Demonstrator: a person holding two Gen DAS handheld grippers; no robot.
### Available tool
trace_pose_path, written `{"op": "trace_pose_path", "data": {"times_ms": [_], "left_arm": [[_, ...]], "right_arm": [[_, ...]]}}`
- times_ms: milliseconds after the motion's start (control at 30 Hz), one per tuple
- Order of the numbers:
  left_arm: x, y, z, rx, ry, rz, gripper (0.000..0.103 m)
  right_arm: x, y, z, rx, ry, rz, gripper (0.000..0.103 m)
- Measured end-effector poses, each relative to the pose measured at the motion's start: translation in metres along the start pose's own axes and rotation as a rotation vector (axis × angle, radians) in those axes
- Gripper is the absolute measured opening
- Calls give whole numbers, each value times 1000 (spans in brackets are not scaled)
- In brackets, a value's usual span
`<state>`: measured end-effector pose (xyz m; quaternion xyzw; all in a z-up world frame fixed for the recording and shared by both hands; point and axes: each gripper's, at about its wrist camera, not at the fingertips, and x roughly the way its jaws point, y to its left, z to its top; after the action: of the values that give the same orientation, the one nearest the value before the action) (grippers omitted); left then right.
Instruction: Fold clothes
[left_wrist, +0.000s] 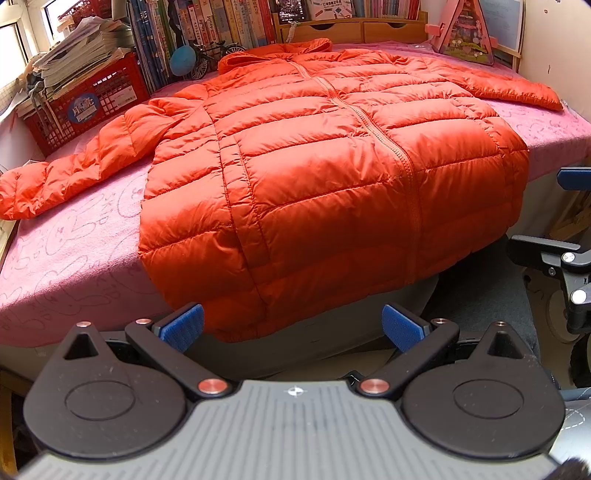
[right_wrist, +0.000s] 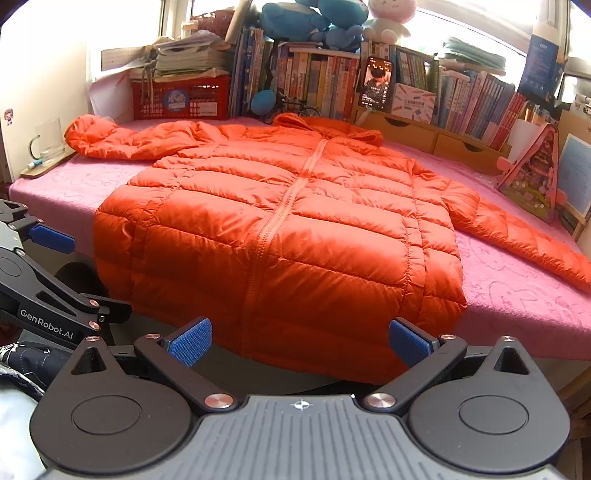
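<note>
Orange puffer jacket (left_wrist: 314, 166) lies flat mid-frame on the pink worktop (left_wrist: 74, 258), hem overhanging. My left tongs (left_wrist: 293, 326) and right tongs (right_wrist: 301, 341), both released, empty. I'd pinch the left sleeve (left_wrist: 74, 170) first, fold inward.

Both wrist views low at bed edge, facing bookshelf; share orange jacket (left_wrist: 325, 177) (near).

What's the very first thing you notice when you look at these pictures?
A big orange puffer jacket lies zipped and spread flat on the pink bed cover, sleeves out to both sides, its hem hanging over the near edge. Both open tongs, left and right, wait just before it. Behind stands a row of books.
</note>
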<state>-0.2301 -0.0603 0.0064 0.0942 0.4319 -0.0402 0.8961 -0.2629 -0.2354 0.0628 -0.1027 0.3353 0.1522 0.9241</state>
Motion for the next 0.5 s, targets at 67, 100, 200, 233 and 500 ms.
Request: {"op": "trace_pose_path", "data": {"times_ms": [67,100,200,233,500], "left_arm": [[0,0,0,-2,-1,-1,103],[0,0,0,-3,-2,-1,103],[-1,1,1,-2,-8,-1,103],[-2,0,1,-1,-11,-2,103],[-2,-1,2,8,-19,-5,103]], "right_arm": [[0,1,0,-1,0,1,103],[0,0,1,-2,0,2,103],[0,-1,1,-5,0,3,103],[0,-1,0,-4,-1,2,103],[1,2,0,3,2,-2,103]]}}
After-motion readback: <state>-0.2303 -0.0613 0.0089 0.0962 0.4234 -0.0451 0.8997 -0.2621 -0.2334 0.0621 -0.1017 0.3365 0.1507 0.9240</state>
